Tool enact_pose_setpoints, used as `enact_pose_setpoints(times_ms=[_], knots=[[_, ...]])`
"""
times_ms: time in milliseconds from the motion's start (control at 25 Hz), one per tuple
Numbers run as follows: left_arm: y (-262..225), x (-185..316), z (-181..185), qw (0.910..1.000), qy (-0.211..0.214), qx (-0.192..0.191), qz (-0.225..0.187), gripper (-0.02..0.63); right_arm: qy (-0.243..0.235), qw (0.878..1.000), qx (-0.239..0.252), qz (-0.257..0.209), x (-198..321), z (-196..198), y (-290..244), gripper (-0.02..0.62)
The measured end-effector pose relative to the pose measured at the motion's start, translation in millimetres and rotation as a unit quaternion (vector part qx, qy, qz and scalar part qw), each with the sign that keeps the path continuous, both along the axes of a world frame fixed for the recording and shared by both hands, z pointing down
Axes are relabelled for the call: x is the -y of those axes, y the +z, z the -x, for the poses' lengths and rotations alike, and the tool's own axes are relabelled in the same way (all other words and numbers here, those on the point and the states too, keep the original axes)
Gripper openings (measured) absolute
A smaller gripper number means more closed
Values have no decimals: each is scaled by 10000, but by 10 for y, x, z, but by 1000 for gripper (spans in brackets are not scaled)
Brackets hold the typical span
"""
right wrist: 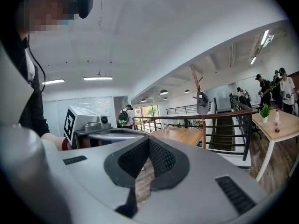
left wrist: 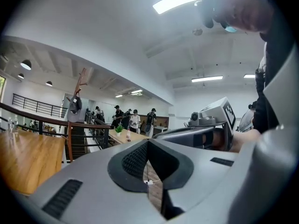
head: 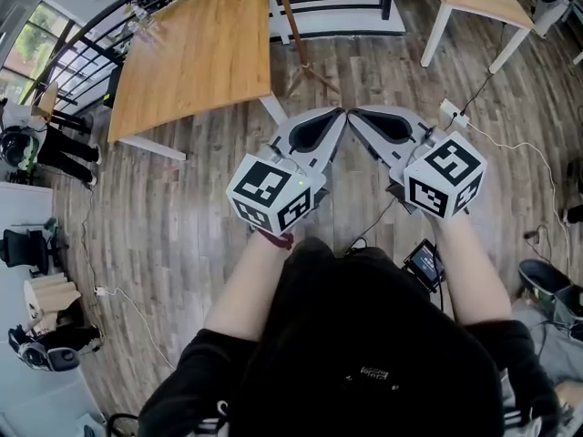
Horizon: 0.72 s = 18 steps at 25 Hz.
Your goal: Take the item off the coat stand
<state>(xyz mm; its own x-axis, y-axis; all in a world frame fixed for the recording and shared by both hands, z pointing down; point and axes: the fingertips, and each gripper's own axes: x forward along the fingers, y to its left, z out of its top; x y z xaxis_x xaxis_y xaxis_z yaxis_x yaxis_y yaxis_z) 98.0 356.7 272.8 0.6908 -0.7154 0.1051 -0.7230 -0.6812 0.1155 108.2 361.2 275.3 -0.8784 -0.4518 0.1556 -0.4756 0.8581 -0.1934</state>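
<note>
Head view, left gripper (head: 337, 116): jaws pressed together, nothing between them, held level over the plank floor (head: 182, 244).
Head view, right gripper (head: 355, 115): likewise closed and empty, its tip just beside the left one's.
Head view, coat stand (head: 290, 27): a thin brown pole past the right edge of the wooden table (head: 191, 53), well beyond both tips. Its top runs out of frame, so the hanging thing does not show here.

Left gripper view, left gripper (left wrist: 148, 144): dark pads meet in one seam and pinch nothing.
Left gripper view, grey item (left wrist: 74, 104): hangs from a peg high on the coat stand (left wrist: 80, 85), close against the pole, above a dark railing (left wrist: 32, 114) and far from the jaws.

Right gripper view, right gripper (right wrist: 148, 143): pads closed on each other, empty.
Right gripper view, grey item (right wrist: 202, 102): a small drooping shape under the forked top of the coat stand (right wrist: 196, 78). It is too small to tell what it is.

Handling, judged: it sags, so it is probably soft and light, not fragile, and likely to fold or swing when gripped.
Where to hold, judged: near its top, just under the peg, lifting up and off, not tugging sideways.
Risk, judged: the slim stand could rock if the item snags.
</note>
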Motion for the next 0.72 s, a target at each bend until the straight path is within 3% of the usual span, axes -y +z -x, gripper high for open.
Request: enact_pose_setpoints(times_ms=[320,720], knots=[[4,150,-224,9997,185,140,-72,3,104,9999,117,-60,231,-205,-35,17],[-6,838,-28,9995,276,-93,-82,3,274,9996,-2,28,834,-27,-32,17]])
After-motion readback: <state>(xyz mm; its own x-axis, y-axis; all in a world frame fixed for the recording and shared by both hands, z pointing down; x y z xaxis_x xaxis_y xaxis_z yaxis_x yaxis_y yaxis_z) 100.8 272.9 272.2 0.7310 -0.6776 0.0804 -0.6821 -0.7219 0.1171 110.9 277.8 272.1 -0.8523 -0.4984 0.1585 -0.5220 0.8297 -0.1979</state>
